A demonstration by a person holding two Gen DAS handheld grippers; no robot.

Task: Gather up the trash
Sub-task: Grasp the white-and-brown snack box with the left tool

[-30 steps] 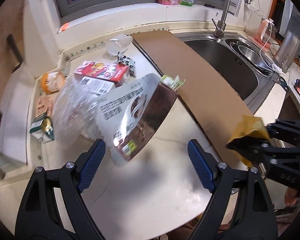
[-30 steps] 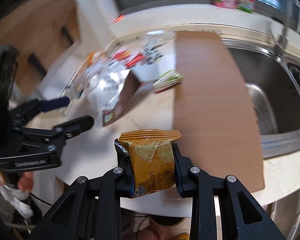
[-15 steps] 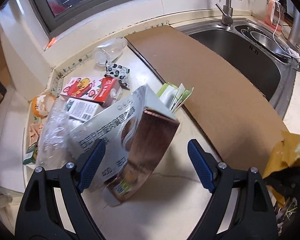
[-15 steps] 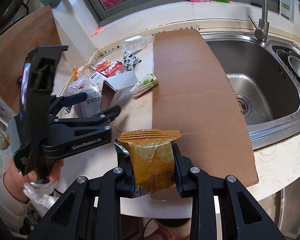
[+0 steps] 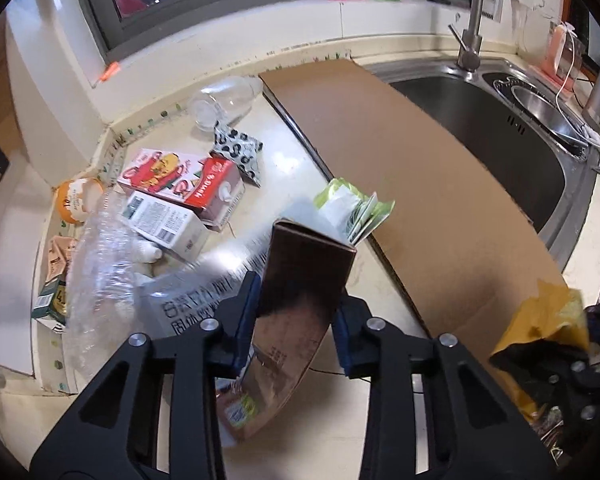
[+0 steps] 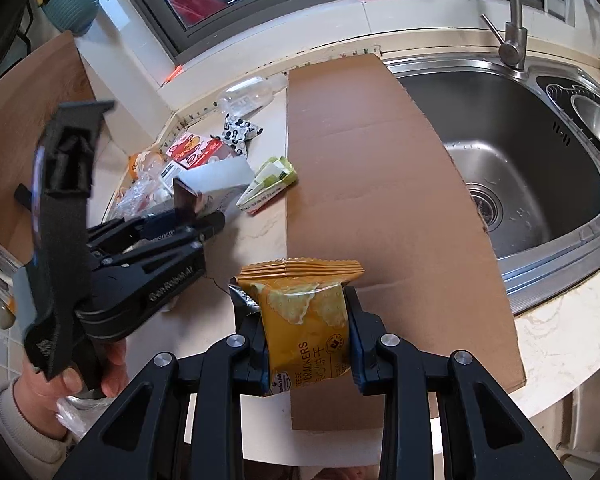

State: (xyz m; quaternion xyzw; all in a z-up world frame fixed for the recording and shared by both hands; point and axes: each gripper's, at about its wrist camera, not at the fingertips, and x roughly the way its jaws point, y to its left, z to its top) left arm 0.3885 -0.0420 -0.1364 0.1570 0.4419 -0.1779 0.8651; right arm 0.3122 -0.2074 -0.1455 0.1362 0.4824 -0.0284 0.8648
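Far left on the countertop (image 5: pixel 284 168): small green-and-tan cartons (image 5: pixel 54 280), an orange cup (image 5: pixel 78 198), crumpled clear plastic (image 5: pixel 100 276). Beside these, touching: white barcode carton (image 5: pixel 166 222) and red juice carton (image 5: pixel 184 180); behind them a black-and-white patterned wrapper (image 5: pixel 238 148) and a clear bottle (image 5: pixel 224 100) lying near the wall. Centre: brown-and-white box (image 5: pixel 304 284) tilted, pinched between the blue pads (image 5: pixel 246 316) of the left gripper (image 5: pixel 294 324), closed on its brown side; printed white face turned leftward, against the plastic. Just behind the box: green-and-white sachets (image 5: pixel 350 208) at the edge of a flat cardboard sheet (image 5: pixel 412 184). Sheet laid across countertop and partly over the sink (image 6: pixel 512 168); faucet (image 6: pixel 514 40) behind. Right: yellow cracker packet (image 6: pixel 306 320) held upright, clamped at its sides by the right gripper (image 6: pixel 308 344), above the cardboard's near edge. Seen from the right wrist, left gripper (image 6: pixel 196 224) closed on the box, apart from the packet.
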